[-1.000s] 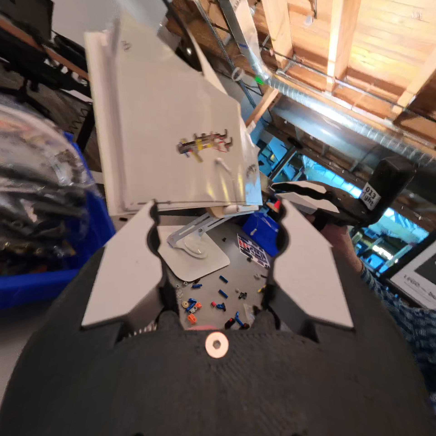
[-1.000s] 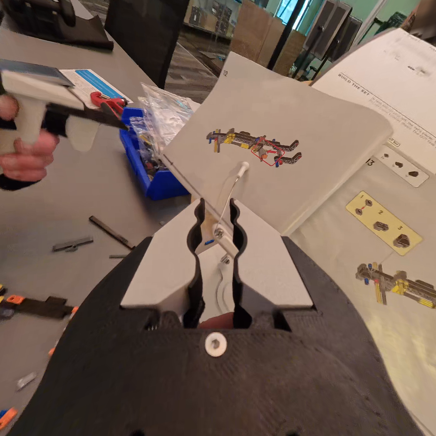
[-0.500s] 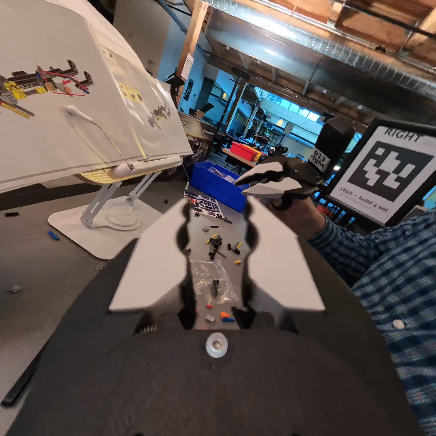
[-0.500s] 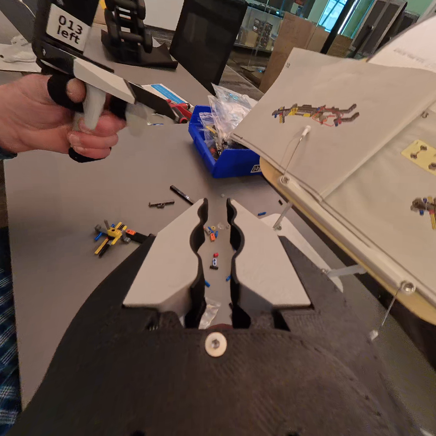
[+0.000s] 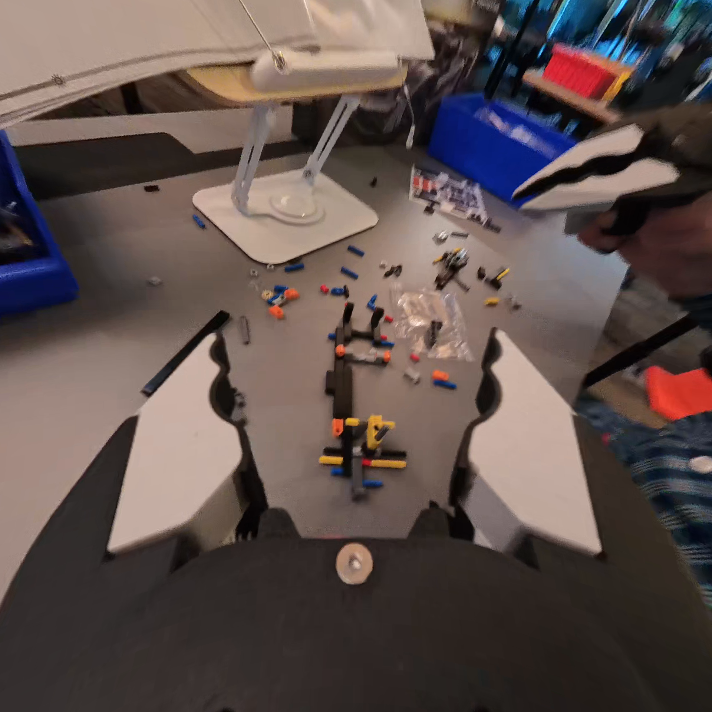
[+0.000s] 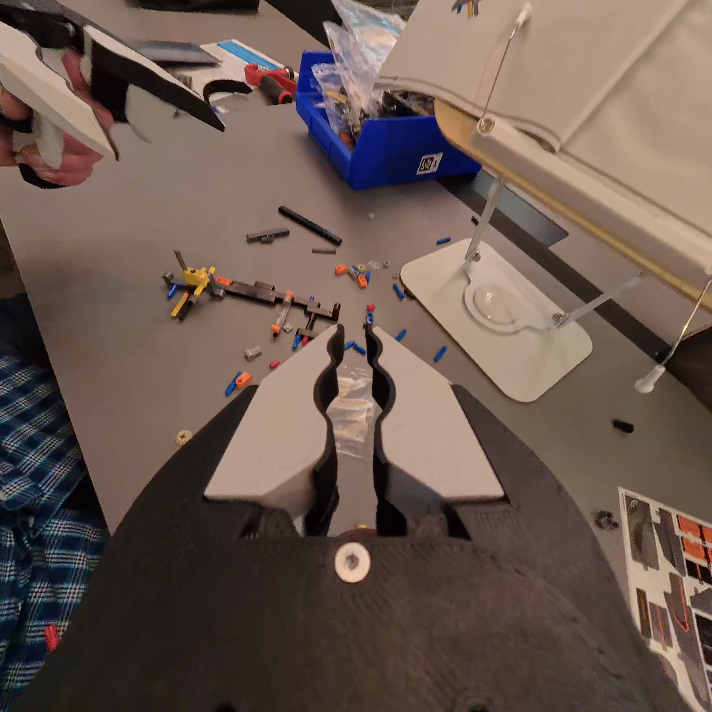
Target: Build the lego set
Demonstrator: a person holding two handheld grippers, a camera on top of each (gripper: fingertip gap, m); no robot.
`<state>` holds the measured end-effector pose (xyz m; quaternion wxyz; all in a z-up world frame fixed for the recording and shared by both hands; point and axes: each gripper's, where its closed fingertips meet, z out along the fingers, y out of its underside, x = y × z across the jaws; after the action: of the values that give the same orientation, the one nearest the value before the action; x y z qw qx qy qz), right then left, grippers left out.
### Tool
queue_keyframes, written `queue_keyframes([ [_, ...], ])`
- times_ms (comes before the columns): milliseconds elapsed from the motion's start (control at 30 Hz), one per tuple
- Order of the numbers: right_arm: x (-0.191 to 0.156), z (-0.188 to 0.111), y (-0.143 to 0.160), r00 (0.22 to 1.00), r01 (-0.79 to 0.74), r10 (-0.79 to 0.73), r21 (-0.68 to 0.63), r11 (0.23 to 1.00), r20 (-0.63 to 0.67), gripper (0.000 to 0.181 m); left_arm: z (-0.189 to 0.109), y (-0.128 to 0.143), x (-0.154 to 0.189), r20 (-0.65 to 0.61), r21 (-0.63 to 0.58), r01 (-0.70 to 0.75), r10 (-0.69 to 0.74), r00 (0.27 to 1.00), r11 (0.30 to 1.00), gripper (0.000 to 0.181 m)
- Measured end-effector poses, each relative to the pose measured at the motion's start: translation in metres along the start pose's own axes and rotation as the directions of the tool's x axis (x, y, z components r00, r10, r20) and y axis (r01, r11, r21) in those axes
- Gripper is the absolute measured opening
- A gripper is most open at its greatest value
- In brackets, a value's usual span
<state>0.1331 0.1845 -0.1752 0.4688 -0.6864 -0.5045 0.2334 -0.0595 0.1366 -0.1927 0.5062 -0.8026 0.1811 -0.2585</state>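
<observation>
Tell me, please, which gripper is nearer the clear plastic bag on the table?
Right. The right gripper hovers directly over the clear plastic bag; the left gripper is open over the long black lego assembly beside it.

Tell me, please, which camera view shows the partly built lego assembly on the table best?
The right wrist view: the partly built lego assembly lies side-on, unobstructed and fairly sharp, left of the right gripper. The left wrist view shows it lengthwise between the open left gripper's fingers, whole but motion-blurred.

Lego assembly (image 5: 356, 404) on table (image 5: 96, 366), before book stand (image 5: 285, 215)
</observation>
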Motion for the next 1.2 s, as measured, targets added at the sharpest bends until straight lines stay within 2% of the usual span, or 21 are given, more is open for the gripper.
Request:
queue_keyframes([
  [100,-0.004,0.002,0.013,1.0,-0.003,0.003,-0.044,0.999,0.004,0.012,0.004,0.026,-0.007,0.056,-0.135,-0.128,0.137,0.989,0.983,0.098],
  [167,-0.008,0.004,0.018,1.0,-0.001,0.002,-0.058,0.998,0.011,0.013,0.007,0.043,-0.01,0.058,-0.218,-0.189,0.206,0.977,0.958,0.086],
  [267,-0.01,0.007,0.025,1.0,0.007,-0.006,-0.087,0.996,0.015,0.013,0.014,0.062,0.0,-0.009,-0.274,-0.178,0.182,0.983,0.945,0.076],
  [400,-0.011,0.01,0.031,1.0,0.008,-0.006,-0.109,0.994,0.023,0.013,0.019,0.089,0.003,-0.031,-0.376,-0.163,0.163,0.986,0.912,0.076],
  [500,-0.013,0.013,0.036,1.0,0.014,-0.011,-0.125,0.992,0.03,0.014,0.024,0.103,0.007,-0.043,-0.417,-0.114,0.106,0.993,0.902,0.061],
  [633,-0.016,0.018,0.041,0.999,0.007,-0.001,-0.137,0.991,0.046,0.015,0.032,0.126,0.009,-0.042,-0.49,-0.12,0.114,0.993,0.863,0.047],
  [733,-0.017,0.019,0.043,0.999,0.008,-0.001,-0.139,0.99,0.052,0.015,0.035,0.128,0.012,-0.052,-0.483,-0.116,0.104,0.993,0.868,0.028],
  [833,-0.017,0.02,0.044,0.999,0.004,0.003,-0.137,0.991,0.054,0.014,0.035,0.124,0.008,-0.028,-0.453,-0.128,0.129,0.991,0.882,0.02],
  [867,-0.017,0.02,0.044,0.998,0.003,0.005,-0.137,0.991,0.057,0.014,0.035,0.122,0.01,-0.037,-0.441,-0.121,0.117,0.992,0.889,0.008],
  [1200,-0.019,0.023,0.048,0.997,-0.002,0.013,-0.14,0.99,0.073,0.014,0.029,0.117,0.0,-0.008,-0.411,-0.079,0.084,0.996,0.908,0.006],
])
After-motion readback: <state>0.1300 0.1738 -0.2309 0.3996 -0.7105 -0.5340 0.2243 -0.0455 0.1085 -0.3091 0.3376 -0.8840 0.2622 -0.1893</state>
